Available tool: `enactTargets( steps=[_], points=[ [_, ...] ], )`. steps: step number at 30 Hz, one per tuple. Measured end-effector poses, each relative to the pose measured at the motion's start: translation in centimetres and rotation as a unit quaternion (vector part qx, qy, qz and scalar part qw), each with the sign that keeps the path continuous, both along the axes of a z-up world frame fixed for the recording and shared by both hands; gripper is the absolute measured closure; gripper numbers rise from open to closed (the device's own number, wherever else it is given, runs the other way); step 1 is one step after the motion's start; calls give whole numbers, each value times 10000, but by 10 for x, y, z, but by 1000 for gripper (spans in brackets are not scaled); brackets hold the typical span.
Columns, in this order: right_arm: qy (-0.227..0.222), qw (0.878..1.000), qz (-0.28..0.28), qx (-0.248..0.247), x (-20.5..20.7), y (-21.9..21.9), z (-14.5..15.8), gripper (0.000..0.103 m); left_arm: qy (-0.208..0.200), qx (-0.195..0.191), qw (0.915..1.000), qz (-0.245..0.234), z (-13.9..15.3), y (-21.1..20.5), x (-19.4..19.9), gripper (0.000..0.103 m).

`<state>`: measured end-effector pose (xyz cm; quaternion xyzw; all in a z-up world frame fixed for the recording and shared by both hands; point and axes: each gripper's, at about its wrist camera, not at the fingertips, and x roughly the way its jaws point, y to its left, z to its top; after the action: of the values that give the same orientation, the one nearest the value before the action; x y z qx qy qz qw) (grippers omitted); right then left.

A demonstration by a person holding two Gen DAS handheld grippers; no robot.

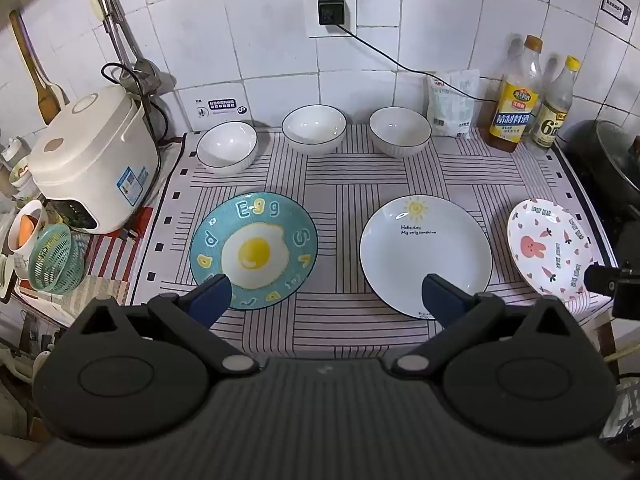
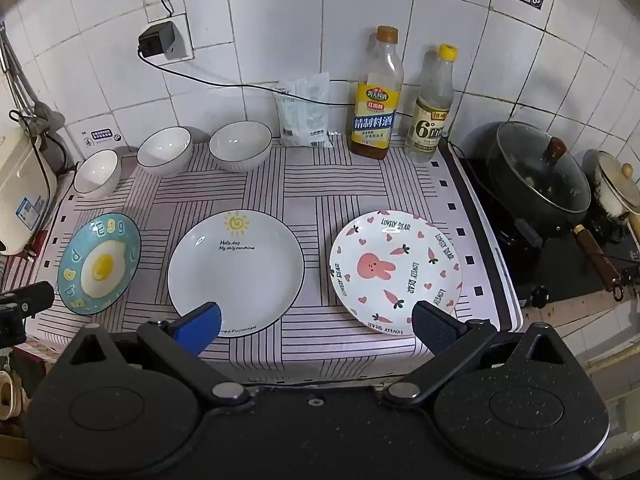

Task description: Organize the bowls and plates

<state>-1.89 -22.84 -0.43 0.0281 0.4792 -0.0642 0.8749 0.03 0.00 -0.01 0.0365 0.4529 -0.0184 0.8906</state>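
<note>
Three plates lie in a row on the striped cloth: a teal egg plate (image 1: 253, 251) (image 2: 99, 264) at the left, a white sun plate (image 1: 426, 256) (image 2: 236, 268) in the middle, a pink rabbit plate (image 1: 550, 252) (image 2: 396, 270) at the right. Behind them stand three white bowls, left (image 1: 227, 147) (image 2: 97, 176), middle (image 1: 314, 129) (image 2: 165, 151) and right (image 1: 400, 131) (image 2: 240, 151). My left gripper (image 1: 326, 300) hovers open above the near edge, between the egg and sun plates. My right gripper (image 2: 318, 326) hovers open between the sun and rabbit plates. Neither holds anything.
A white rice cooker (image 1: 94, 164) stands left of the cloth, with a green basket (image 1: 54, 258) before it. Two bottles (image 2: 376, 96) (image 2: 432, 106) and a white packet (image 2: 304, 112) line the tiled wall. A lidded black pan (image 2: 538, 178) sits on the stove at right. A cable runs along the wall.
</note>
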Motion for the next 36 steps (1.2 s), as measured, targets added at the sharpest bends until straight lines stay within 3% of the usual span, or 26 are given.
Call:
enactTargets(
  steps=[18, 28, 36],
  points=[
    [176, 9998, 75, -77, 3, 0, -11, 0, 189, -104, 9998, 24, -18, -1, -5, 0],
    [211, 9995, 117, -213, 9, 1, -11, 0, 171, -116, 9998, -68, -10, -11, -5, 1],
    [221, 9988, 181, -388, 8, 0, -9, 0, 389, -155, 9991, -30, -14, -14, 2, 1]
  ],
)
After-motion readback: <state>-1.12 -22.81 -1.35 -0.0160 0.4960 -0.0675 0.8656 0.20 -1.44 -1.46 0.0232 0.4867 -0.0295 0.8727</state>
